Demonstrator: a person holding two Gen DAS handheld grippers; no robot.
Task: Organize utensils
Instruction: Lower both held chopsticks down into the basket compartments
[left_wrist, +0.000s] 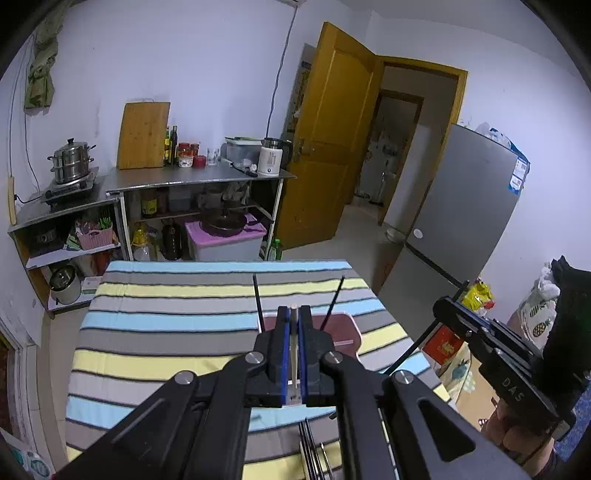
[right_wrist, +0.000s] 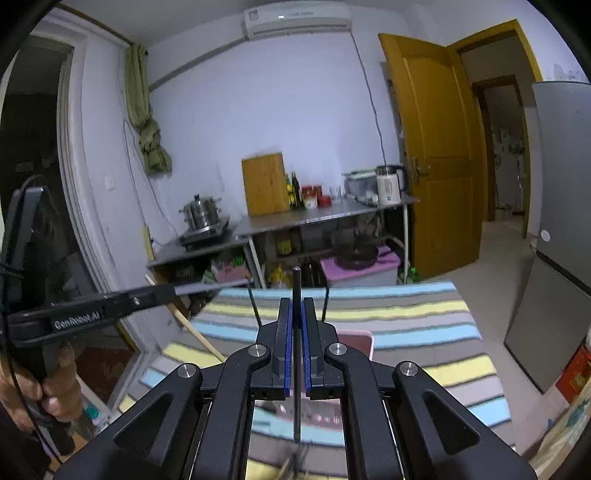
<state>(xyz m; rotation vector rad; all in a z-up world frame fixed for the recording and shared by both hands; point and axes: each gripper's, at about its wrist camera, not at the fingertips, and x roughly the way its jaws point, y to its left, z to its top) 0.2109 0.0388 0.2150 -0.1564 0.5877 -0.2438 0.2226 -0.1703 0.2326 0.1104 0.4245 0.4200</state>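
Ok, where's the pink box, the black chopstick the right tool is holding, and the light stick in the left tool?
pink box (left_wrist: 345, 325): left wrist view, on its right rim.
black chopstick (right_wrist: 296, 284): right wrist view, on the shaft above the tool.
light chopstick (left_wrist: 294, 332): left wrist view, on the shaft between the fingers.

Striped tablecloth (left_wrist: 166, 325), wooden cutting board (left_wrist: 144, 134), steel steamer pot (left_wrist: 71, 161), yellow door (left_wrist: 332, 136), grey fridge (left_wrist: 465, 206), white kettle (right_wrist: 388, 184)

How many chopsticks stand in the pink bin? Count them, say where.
2. One black chopstick leans at the pink bin's left side, the other toward its right; the left gripper may hide more.
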